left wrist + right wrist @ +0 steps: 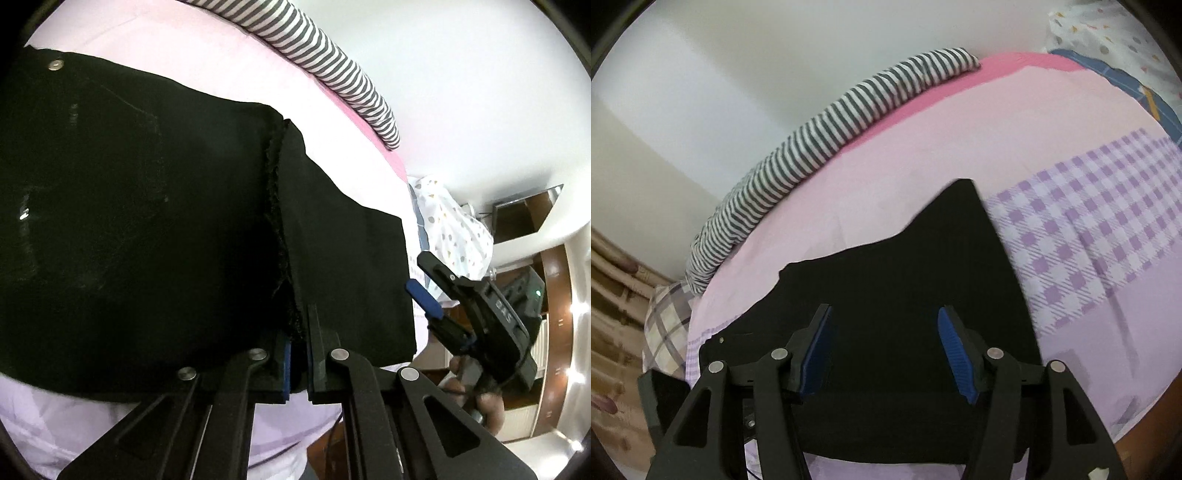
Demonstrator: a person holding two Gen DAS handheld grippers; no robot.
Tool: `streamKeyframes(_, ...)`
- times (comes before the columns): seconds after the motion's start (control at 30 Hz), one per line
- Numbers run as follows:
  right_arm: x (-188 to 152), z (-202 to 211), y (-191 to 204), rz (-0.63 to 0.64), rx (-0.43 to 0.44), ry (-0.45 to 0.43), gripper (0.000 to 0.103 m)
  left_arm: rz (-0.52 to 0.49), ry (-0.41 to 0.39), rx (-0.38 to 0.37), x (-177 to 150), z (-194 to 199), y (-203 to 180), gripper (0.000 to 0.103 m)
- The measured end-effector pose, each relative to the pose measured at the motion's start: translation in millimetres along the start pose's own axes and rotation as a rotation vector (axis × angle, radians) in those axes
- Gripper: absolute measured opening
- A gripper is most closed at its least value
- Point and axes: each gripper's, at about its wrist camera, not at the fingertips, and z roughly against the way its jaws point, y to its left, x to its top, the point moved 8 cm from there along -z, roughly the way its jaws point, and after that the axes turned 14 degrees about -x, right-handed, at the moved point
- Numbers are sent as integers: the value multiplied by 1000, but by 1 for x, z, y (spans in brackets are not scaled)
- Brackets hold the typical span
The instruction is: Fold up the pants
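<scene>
Where pants (886,295) lie, pink bedsheet (886,155) spreads.

1. My left gripper (297,354) points downward, its jaws pinched together on the black pants (147,221).
2. My right gripper (884,354) also tilts down, jaws standing apart with nothing pressed between the blue pads (955,354).
3. In the left wrist view, my right hand (476,391) wraps the right gripper's handle.
</scene>
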Motion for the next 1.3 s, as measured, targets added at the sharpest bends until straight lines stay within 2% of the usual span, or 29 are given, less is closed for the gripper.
streamKeyframes(0.1,1,-4,-6,10,-47,2,57,74,14,21,-5,-3,18,5)
streamKeyframes(0.2,0,-7,-12,38,-115,-3,55,104,18,35,-6,-4,27,5)
streamKeyframes(0.33,2,-6,-18,55,-145,-20,55,0,-24,73,-5,8,10,5)
streamKeyframes(0.43,-2,-16,-23,71,-192,20,54,-67,-24,115,-2,10,3,5)
streamKeyframes(0.53,-7,-27,-28,73,-225,68,53,-30,35,175,-6,-3,24,6)
streamKeyframes(0.6,-10,-32,-34,64,-244,97,50,-22,46,186,-6,-7,30,6)
streamKeyframes(0.73,-13,-38,-42,39,-246,131,49,-71,65,227,-5,-9,25,10)
streamKeyframes(0.8,-13,-35,-40,42,-238,130,50,-75,57,221,-4,-5,22,11)
streamKeyframes(0.9,-8,-28,-36,32,-182,123,51,-110,31,228,1,2,12,16)
streamKeyframes(1.03,16,-23,-30,65,-164,78,52,-222,-41,291,15,18,0,18)
streamKeyframes(1.13,39,-22,-18,126,-163,23,52,-267,-82,276,29,22,-11,18)
streamKeyframes(1.23,59,-36,-12,167,-188,13,50,-304,-98,255,47,14,-20,20)
streamKeyframes(1.3,67,-46,-11,179,-199,18,45,-324,-90,258,59,2,-23,20)
